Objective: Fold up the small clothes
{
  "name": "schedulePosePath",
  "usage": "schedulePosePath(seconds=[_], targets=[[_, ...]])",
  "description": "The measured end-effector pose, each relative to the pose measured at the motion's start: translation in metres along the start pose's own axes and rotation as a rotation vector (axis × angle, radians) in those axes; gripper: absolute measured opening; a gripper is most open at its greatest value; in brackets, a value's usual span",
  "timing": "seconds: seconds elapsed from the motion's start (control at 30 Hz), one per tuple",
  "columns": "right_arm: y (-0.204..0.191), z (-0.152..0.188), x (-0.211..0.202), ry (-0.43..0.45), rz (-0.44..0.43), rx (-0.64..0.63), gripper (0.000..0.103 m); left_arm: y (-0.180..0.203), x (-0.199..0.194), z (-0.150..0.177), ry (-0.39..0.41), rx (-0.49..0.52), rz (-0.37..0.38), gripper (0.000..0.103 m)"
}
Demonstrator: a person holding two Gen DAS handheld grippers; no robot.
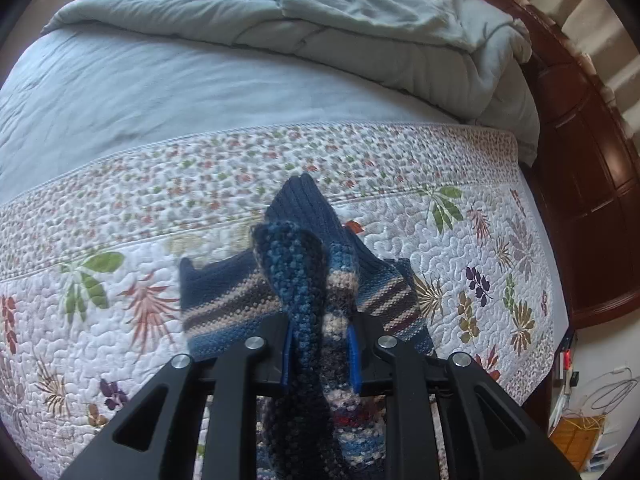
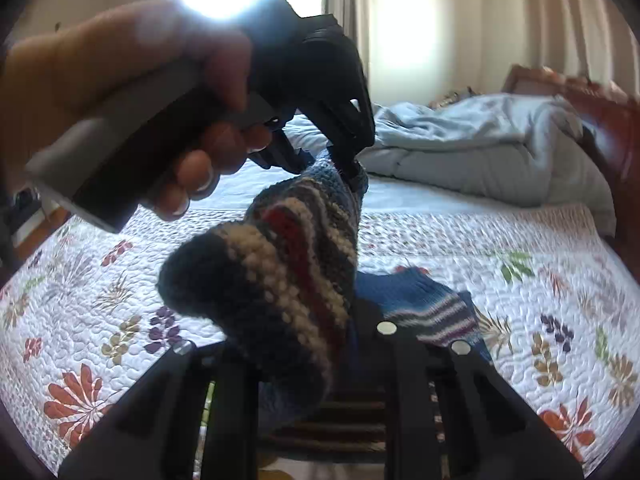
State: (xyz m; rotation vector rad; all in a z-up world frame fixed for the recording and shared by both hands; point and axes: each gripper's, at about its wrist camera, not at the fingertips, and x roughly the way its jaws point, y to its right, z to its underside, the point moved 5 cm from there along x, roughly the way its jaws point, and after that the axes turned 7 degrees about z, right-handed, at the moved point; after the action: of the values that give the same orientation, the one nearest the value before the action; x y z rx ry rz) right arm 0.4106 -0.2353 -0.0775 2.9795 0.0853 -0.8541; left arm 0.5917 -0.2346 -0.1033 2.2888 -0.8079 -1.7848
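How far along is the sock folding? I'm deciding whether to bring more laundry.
Early on. Nothing looks finished: the other striped sock lies flat and unfolded on the floral quilt. In hand: one striped knit sock is held up off the bed between the left gripper and the right gripper, both clamped on it. Left: folding this sock, possibly pairing it with the other.
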Motion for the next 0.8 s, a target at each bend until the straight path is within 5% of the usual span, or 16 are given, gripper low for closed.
schedulePosePath(seconds=[0.4,0.8], targets=[[0.077,0.066,0.028,-0.076,0.017,0.189,0.018,0.059,0.112,0.013,-0.116,0.094,-0.081,0.021],[0.124,0.107,0.047,-0.140,-0.156,0.500,0.018,0.091,0.164,0.030,-0.154,0.199,-0.246,0.021]])
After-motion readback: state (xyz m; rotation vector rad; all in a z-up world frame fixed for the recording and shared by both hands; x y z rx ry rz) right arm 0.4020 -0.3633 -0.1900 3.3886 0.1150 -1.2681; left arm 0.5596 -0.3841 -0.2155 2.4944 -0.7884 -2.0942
